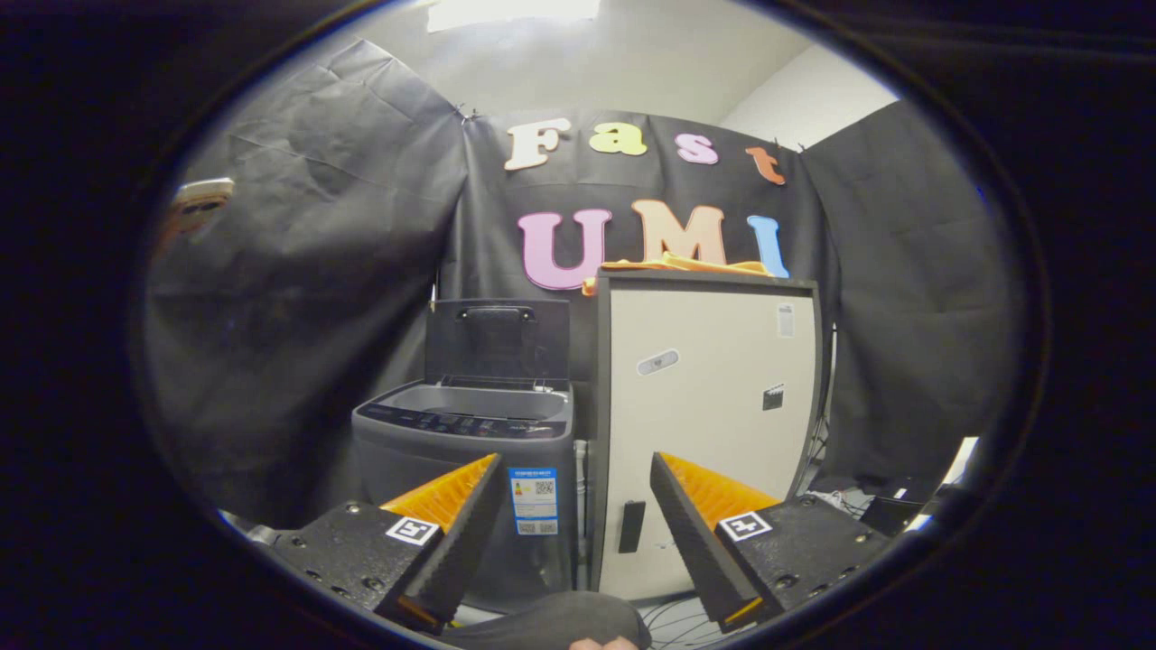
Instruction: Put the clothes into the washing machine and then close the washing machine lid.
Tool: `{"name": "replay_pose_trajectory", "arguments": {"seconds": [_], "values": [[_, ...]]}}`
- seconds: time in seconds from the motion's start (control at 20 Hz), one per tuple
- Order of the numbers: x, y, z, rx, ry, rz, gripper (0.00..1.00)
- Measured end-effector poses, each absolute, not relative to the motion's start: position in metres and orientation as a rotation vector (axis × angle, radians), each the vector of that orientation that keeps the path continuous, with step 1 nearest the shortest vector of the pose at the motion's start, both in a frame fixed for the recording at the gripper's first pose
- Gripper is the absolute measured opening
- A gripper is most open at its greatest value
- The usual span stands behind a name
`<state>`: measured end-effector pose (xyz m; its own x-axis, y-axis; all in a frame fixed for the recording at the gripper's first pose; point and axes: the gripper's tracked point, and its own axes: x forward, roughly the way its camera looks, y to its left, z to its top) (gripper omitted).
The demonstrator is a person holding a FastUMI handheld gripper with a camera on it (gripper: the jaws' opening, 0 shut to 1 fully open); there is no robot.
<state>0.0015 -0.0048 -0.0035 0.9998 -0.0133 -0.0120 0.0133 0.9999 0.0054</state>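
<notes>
A grey top-loading washing machine [465, 451] stands beyond my left finger, its dark lid [497, 338] raised upright at the back and the tub open. Orange clothes [682, 265] lie folded on top of the tall white cabinet [713, 424] that stands right beside the machine. My gripper [575, 469] is open, well short of both, with nothing between its orange-and-black fingers [452, 524]. The gap between the fingers frames the seam where machine and cabinet meet.
Black cloth walls enclose the booth on three sides. Cables and dark boxes [867, 506] lie on the floor to the right of the cabinet. A dark rounded shape [551, 623] sits just below the fingers.
</notes>
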Motion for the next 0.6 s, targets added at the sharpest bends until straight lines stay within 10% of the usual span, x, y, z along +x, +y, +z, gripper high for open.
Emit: {"name": "replay_pose_trajectory", "arguments": {"seconds": [0.6], "values": [[0.0009, -0.0051, -0.0021, 0.003, 0.010, -0.014, 0.97]]}}
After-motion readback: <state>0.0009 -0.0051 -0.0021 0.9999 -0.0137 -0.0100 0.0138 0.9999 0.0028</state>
